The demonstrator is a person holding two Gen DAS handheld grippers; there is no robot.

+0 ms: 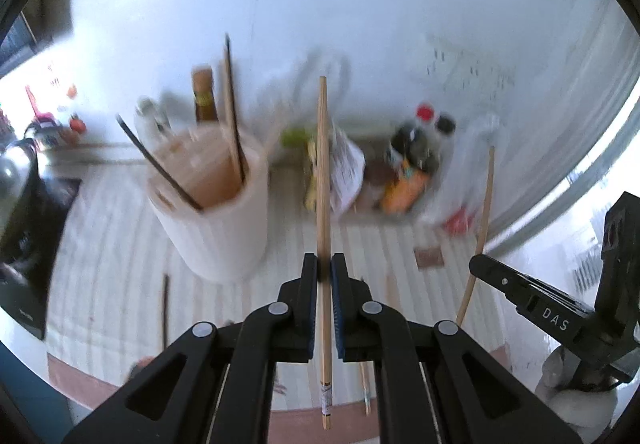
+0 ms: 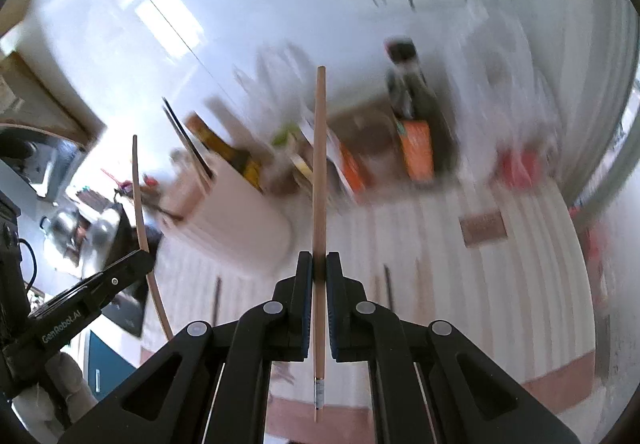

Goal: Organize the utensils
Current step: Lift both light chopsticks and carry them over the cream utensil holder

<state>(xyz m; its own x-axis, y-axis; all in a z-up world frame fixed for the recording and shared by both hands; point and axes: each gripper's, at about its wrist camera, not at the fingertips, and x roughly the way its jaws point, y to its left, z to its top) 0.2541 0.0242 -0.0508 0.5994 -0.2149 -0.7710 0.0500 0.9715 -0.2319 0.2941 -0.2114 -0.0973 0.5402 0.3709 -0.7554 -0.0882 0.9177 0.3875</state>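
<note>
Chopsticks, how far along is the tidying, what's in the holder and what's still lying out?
Done: a few chopsticks, dark and wooden, already stand in the white holder. In hand: the left tongs are shut on a wooden chopstick, and the right tongs on another wooden chopstick, both off the mat. Left: a dark chopstick and a few more lie on the striped mat.

Open striped mat [image 1: 120, 244] in front, holder [image 1: 216, 212] blocking left, bottles [image 1: 416, 152] crowding the wall (blurred)
</note>
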